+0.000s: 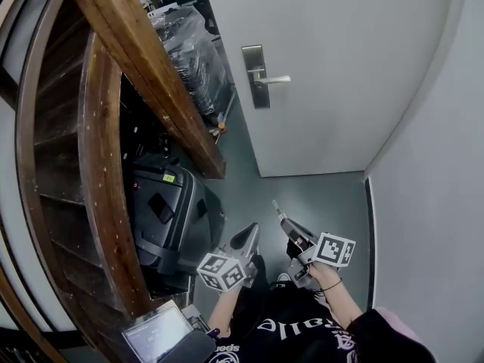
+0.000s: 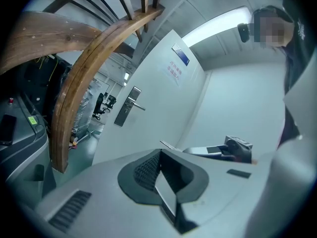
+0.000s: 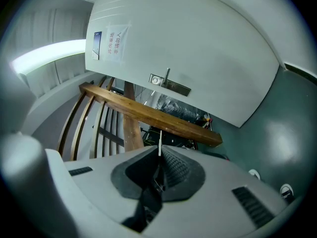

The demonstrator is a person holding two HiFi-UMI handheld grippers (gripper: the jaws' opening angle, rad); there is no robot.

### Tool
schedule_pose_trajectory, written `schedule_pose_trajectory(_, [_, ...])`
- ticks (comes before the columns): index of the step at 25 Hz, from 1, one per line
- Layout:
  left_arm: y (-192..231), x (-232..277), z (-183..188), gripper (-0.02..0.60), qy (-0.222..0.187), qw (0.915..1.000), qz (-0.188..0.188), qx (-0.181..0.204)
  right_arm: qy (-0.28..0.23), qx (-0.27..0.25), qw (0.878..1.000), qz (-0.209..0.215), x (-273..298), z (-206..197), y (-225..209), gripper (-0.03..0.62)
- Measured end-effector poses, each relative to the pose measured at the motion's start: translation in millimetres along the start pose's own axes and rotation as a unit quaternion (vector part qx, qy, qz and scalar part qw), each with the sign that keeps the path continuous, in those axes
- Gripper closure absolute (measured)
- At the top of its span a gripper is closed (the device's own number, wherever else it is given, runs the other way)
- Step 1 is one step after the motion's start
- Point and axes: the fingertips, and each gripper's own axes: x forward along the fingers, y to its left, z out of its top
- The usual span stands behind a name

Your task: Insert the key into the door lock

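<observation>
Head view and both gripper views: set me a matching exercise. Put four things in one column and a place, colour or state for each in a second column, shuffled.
Things:
1. key
2. door handle
3. left gripper
4. handrail

Descriptions:
A. brown wood
B. shut, nothing between its fingers
C. mounted on the white door
D. pinched in the right gripper, tip sticking out

Pairs: 1-D, 2-C, 3-B, 4-A

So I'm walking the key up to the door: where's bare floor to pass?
Bare floor lies between the door and the key in the right tool, bordered by the right wall. The left is crowded: wooden stair beam, black case, wrapped goods.
</observation>
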Motion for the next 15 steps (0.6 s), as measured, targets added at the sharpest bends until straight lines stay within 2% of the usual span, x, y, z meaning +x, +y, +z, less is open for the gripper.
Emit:
schedule_pose_trajectory(7, [46,54,27,0.577,0.005,0.9999,-0.011,0.002,-0.020,0.005,1.000,-0.011,41,47,-19,0.559])
schedule_pose_trajectory(15, [110,123,87,0.577,0.006,0.9983,-0.046,0.034,-0.049,0.011,0.998,-0.025,123,114,-38,0.558])
